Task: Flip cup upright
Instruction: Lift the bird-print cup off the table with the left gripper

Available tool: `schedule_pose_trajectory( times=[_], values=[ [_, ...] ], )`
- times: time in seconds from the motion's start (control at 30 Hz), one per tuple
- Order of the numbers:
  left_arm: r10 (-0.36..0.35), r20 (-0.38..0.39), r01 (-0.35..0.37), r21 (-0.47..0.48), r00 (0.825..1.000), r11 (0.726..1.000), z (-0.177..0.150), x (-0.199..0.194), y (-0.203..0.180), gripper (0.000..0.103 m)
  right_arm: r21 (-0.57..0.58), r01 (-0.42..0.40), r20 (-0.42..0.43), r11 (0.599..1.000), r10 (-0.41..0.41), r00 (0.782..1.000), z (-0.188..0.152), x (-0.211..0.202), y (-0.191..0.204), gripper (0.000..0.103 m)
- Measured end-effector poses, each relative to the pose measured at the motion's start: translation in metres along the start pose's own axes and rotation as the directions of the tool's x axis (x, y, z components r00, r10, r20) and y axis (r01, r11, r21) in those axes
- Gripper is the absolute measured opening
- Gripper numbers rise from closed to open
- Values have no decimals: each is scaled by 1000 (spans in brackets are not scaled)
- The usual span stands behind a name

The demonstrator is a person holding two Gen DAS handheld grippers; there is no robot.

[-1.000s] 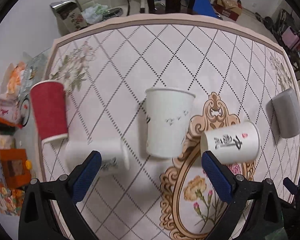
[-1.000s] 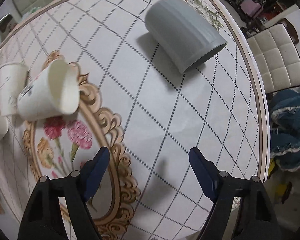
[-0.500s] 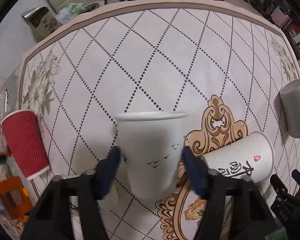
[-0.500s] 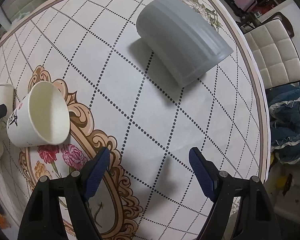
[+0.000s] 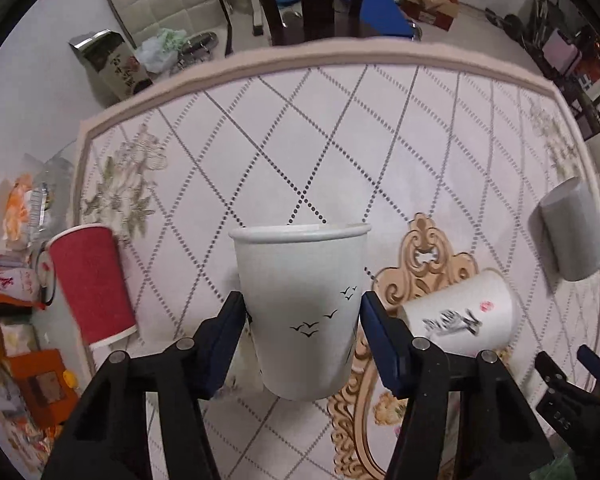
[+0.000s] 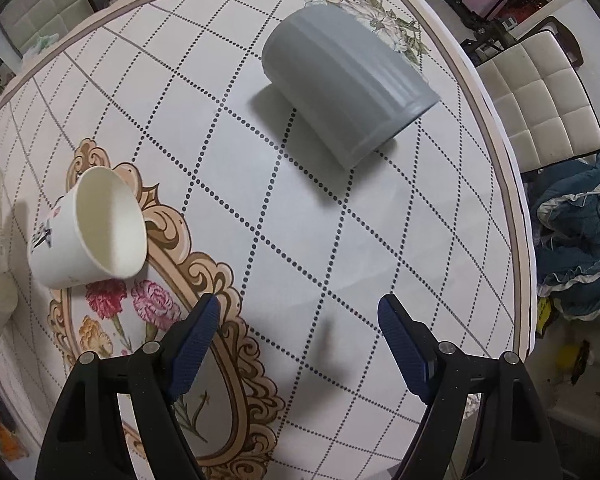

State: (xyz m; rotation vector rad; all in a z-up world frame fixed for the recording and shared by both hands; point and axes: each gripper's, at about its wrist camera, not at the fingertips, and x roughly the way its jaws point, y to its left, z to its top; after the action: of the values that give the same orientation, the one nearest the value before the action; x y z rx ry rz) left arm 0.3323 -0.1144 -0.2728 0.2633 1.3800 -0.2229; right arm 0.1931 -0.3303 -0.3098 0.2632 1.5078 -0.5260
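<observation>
Home dining room. Round table [image 5: 340, 128] under flowered tablecloth [image 6: 260, 184] ahead of tongs; padded cream chairs [image 6: 536, 96] around it; tea bag [image 5: 112, 64], cardboard box [image 5: 428, 2] on floor beyond; rumpled blue blanket [image 6: 576, 232] at right.

A patterned tablecloth [image 5: 340, 152] covers the table, with padded chairs [image 6: 540, 96] and floor clutter [image 5: 16, 320] beside it.

left gripper [image 5: 303, 320]: black plastic frame w/ triangular cut-outs; 2 fingers w/ dark blue pads [image 5: 225, 344]; round silver screws on the arms.
right gripper [image 6: 298, 346]: same build, black frame w/ cut-outs; blue pads [image 6: 194, 342] w/ fine ribbed texture; silver screws at finger bases.
markings: small embossed lettering on right gripper's black body in left view, too small to read.
</observation>
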Motion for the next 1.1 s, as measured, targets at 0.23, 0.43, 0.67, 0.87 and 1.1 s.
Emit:
schedule_pose_trajectory(
  times=[0.23,0.43,0.67,0.87,1.1],
  values=[
    [7,43,-5,-52,999,999,-39,-57,-11,56,-54,-42,23,998,43,999,-17,-23,-7,84],
    [-31,-12,30,-116,999,993,-96,-60,-23,56,-113,-56,25,992,59,998,-39,-24,-17,84],
    [-83,-129,62,-161,988,985,-145,-20,-46,56,-159,-30,-2,987,30,1000,-65,-8,-22,84],
    [-90,-189,57,-172,978,983,-165,14,-65,56,-171,-5,-31,985,-1,1000,-78,10,-28,84],
    [-73,-230,42,-134,971,990,-173,40,-78,58,-172,18,-44,985,-26,999,-85,22,-35,84]
  ],
)
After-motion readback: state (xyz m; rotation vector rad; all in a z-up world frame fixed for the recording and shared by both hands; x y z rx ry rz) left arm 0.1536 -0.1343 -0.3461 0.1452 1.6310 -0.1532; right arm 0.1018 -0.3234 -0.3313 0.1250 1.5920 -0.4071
